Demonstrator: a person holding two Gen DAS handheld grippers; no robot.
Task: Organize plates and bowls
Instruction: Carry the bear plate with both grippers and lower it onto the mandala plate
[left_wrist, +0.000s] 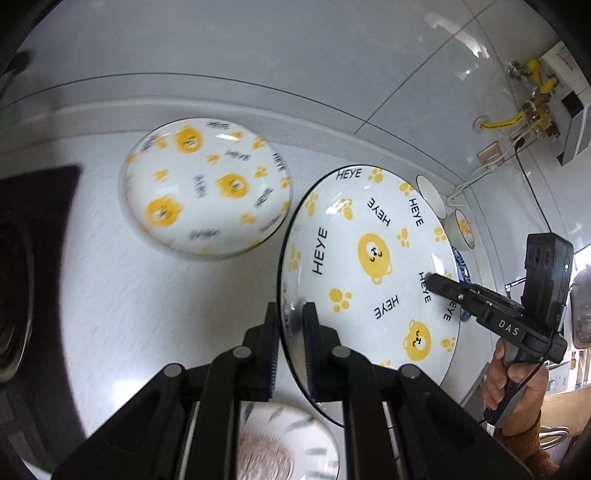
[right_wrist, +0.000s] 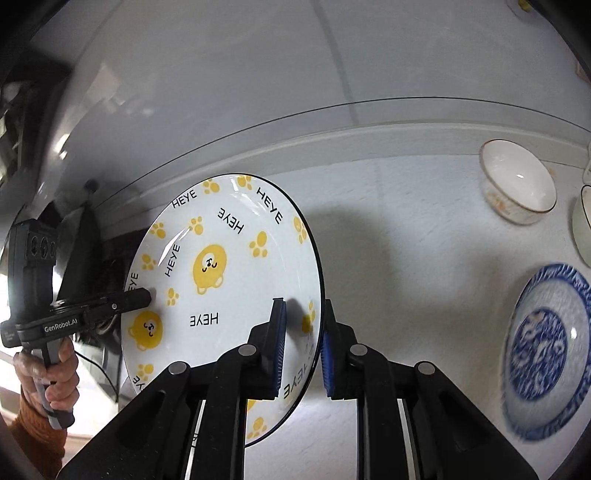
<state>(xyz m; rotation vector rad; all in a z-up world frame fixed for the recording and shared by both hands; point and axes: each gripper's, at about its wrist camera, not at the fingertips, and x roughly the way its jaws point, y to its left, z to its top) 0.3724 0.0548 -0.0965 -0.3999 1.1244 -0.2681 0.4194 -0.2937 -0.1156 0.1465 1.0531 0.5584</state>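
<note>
We hold the plate (left_wrist: 369, 266) off the counter (left_wrist: 147, 295) by opposite rim edges, the left gripper (left_wrist: 291, 332) and the right gripper (right_wrist: 303, 332) each clamped on it. A matching bowl (left_wrist: 207, 188) sits left of it, a blue plate (right_wrist: 546, 350) to the right. The glaze looks slick and each grip bites only a thin rim; if our hands drift apart or twist unevenly, the plate could slip out, fall and chip.

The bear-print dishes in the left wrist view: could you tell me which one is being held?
The bear plate with sharp HEYE lettering, gripped at opposite rims by both grippers; the other bear dish sits untouched on the counter.
</note>
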